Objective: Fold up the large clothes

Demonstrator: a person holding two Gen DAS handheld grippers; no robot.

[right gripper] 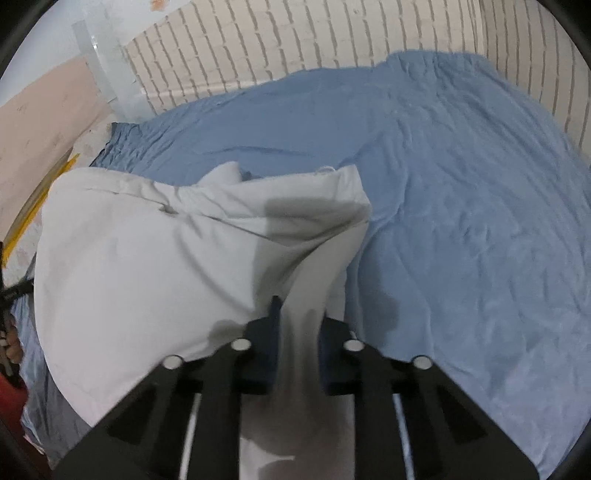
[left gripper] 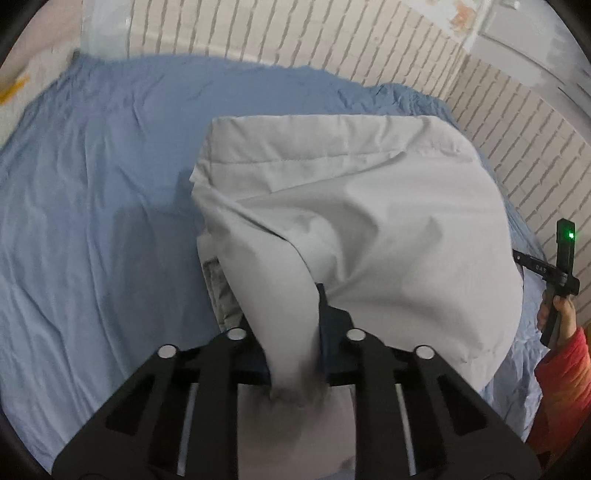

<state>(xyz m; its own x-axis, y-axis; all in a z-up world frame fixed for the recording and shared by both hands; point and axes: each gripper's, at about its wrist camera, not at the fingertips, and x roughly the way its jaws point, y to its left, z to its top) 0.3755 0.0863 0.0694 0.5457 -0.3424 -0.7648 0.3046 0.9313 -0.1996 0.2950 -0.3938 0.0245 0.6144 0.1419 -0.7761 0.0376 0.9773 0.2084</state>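
Both black two-finger grippers, left gripper [left gripper: 295, 354] and right gripper [right gripper: 297, 354], are pinching the pale grey fabric garment [left gripper: 369, 221] above the blue bedsheet [left gripper: 92, 203].

The garment [left gripper: 369, 221] is seen as smooth, matt pale-grey cloth. The bed sheet [left gripper: 92, 203] is creased blue cloth. The wall [left gripper: 295, 33] is rough painted brick. Each tool [left gripper: 293, 354] is matt black plastic.

Soft, dim indoor light; gripper shadows fall on the pale garment [right gripper: 155, 266], edges bend fisheye-style, slight motion blur throughout.
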